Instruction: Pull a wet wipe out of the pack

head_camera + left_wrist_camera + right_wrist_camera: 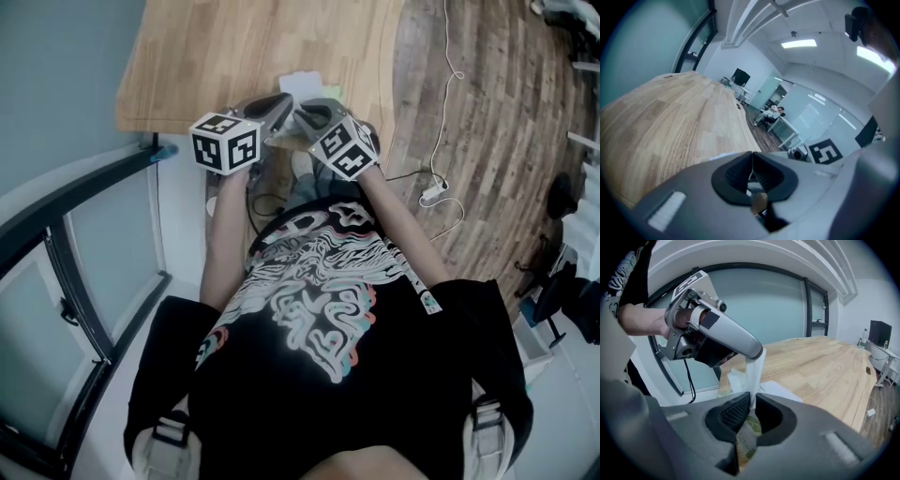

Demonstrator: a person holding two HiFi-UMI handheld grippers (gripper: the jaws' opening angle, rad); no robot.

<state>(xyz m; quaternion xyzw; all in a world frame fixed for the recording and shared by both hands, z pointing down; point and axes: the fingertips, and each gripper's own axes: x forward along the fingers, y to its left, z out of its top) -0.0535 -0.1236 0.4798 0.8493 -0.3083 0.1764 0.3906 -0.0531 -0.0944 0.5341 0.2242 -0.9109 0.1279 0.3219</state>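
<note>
Above the near edge of a wooden surface [234,47], the left gripper [758,354] pinches a white wipe [753,373] in closed jaws. The wipe runs down into the green pack [749,434], which the right gripper [751,401] clamps between its jaws.

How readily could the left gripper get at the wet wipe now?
Yes, it seems: the left gripper is shut on the wet wipe, which rises from the pack in the right gripper; nothing intervenes.

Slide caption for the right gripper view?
Left gripper pinches a wet wipe stretching up from the pack clamped by the right gripper.
</note>
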